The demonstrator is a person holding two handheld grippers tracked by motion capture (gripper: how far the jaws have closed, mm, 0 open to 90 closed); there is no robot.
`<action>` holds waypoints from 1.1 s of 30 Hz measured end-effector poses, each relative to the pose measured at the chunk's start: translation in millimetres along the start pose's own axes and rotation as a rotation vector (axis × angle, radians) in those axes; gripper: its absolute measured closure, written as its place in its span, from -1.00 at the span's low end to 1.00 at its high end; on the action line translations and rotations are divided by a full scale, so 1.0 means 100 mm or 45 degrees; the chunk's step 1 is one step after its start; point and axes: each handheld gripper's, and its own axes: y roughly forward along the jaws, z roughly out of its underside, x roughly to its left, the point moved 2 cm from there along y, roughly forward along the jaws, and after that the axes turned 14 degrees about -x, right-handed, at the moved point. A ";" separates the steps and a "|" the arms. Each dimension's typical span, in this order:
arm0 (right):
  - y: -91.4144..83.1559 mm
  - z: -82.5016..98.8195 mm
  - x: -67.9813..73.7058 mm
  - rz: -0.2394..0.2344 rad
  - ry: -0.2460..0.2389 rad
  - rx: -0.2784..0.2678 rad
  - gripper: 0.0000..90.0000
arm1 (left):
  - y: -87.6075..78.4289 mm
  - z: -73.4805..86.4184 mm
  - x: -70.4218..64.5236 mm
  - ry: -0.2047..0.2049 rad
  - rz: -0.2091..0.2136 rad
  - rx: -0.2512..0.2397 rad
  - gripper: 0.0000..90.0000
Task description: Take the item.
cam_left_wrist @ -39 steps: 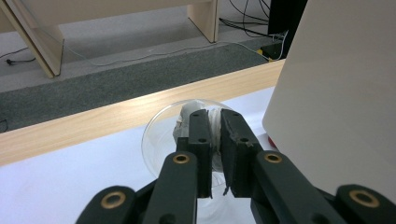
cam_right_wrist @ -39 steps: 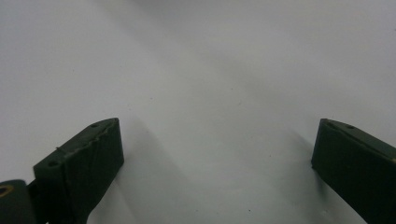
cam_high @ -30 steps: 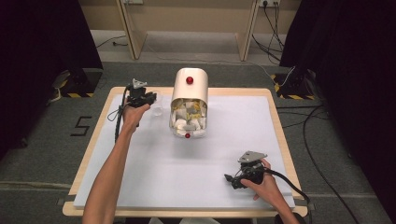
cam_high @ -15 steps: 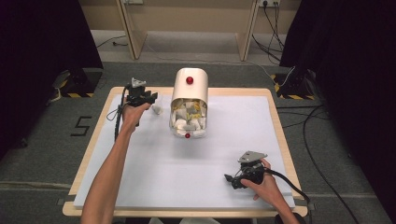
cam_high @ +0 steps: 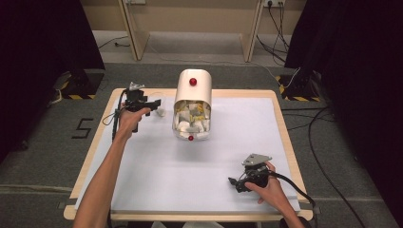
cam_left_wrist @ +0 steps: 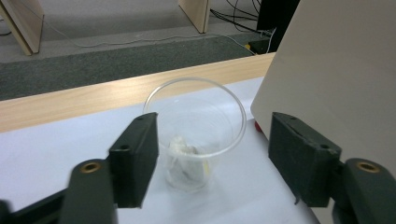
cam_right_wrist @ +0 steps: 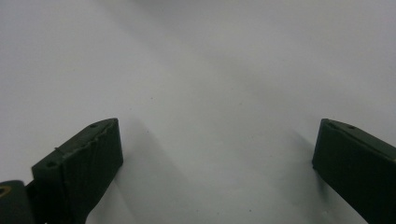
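So the cream bin (cam_high: 192, 90) with the red knob is lying on its side at the far middle of my surface (cam_high: 199, 190), mouth facing me, stuffed with white and yellowish packets (cam_high: 191, 118); can't make out what they are. Just left of the bin sits a clear plastic cup (cam_left_wrist: 198, 123) with a crumpled white wad (cam_left_wrist: 184, 151) in the bottom. My left tongs (cam_left_wrist: 212, 156) are released, jaws spread wide on either side of the cup, not touching it. The bin's wall is right up against the right-hand jaw, so it's tight there.

Way out from the bin, near the front right corner, my right tongs (cam_high: 234, 183) are spread wide too, over bare white sheet. Loads of open room between them and the bin. Surface edge is close behind the cup. The cup's base is partly blocked by the jaw.
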 end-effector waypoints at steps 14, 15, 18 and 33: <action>0.00 0.00 0.00 0.001 0.000 -0.002 -0.95 | -0.27 0.19 -0.18 -0.021 0.065 0.020 -0.65; 0.00 0.00 0.00 0.001 0.000 -0.002 -0.95 | -0.29 0.21 -0.19 -0.025 0.067 0.017 -0.65; 0.00 0.00 0.00 0.001 -0.001 -0.003 -0.95 | -0.34 0.24 -0.23 -0.033 0.081 0.008 -0.65; 0.00 0.00 0.00 0.001 -0.001 -0.001 -0.95 | -0.59 0.33 -0.41 -0.014 0.115 -0.026 -0.64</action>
